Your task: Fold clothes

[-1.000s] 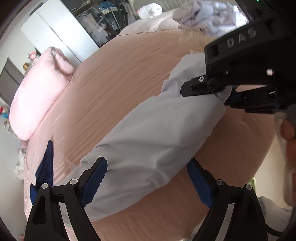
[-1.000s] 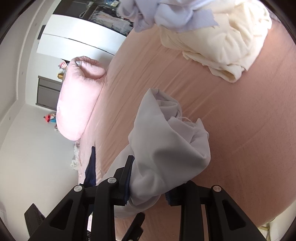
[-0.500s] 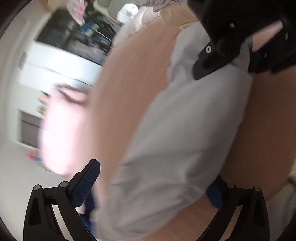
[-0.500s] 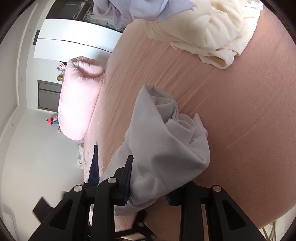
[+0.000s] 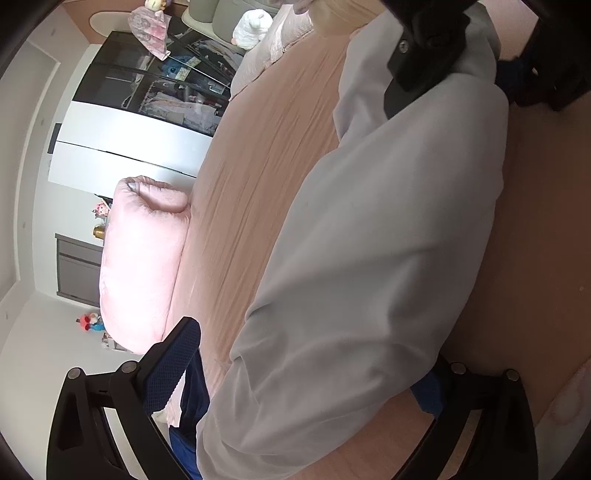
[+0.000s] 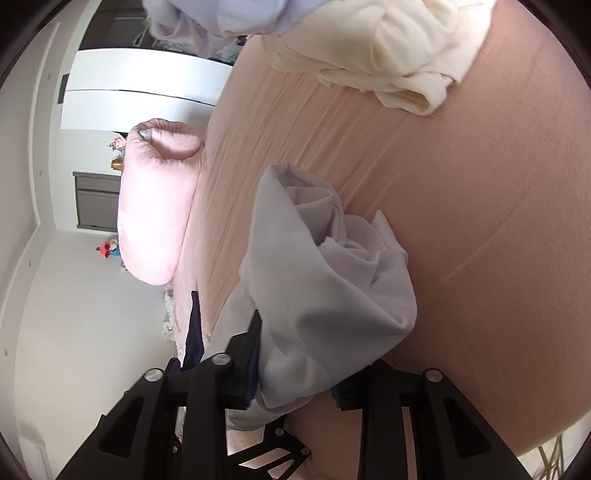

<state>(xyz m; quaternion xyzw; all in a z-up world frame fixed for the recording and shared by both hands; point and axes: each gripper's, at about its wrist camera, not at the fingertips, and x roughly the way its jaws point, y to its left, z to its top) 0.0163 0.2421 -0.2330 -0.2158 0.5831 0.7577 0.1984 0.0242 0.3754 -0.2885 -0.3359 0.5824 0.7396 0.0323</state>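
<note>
A pale grey, soft-fabric garment [image 5: 369,258] is shown held as a long bundled roll above the pink-sheeted bed [image 6: 498,229], stretched between the two grippers. The right gripper [image 6: 299,354] is seen with its jaws closed on one bunched, rumpled end of the garment; the left gripper [image 5: 310,365] is seen with its jaws spread wide at either side of the other end, the cloth draped between them and apparently not pinched. No flat, squared fold is visible in the garment, so the folding of this piece is judged unfinished; whether it is being gathered or laid out cannot be told. A crumpled cream-coloured garment [image 6: 388,48] and a crumpled lilac garment [image 6: 207,22] are seen lying unfolded toward the far edge of the bed, so further pieces are judged to remain. A plump pink satin pillow [image 5: 144,258] is seen at the bed's left edge, with a white wardrobe [image 5: 122,147], a grey cabinet [image 6: 96,199] and white walls beyond.
</note>
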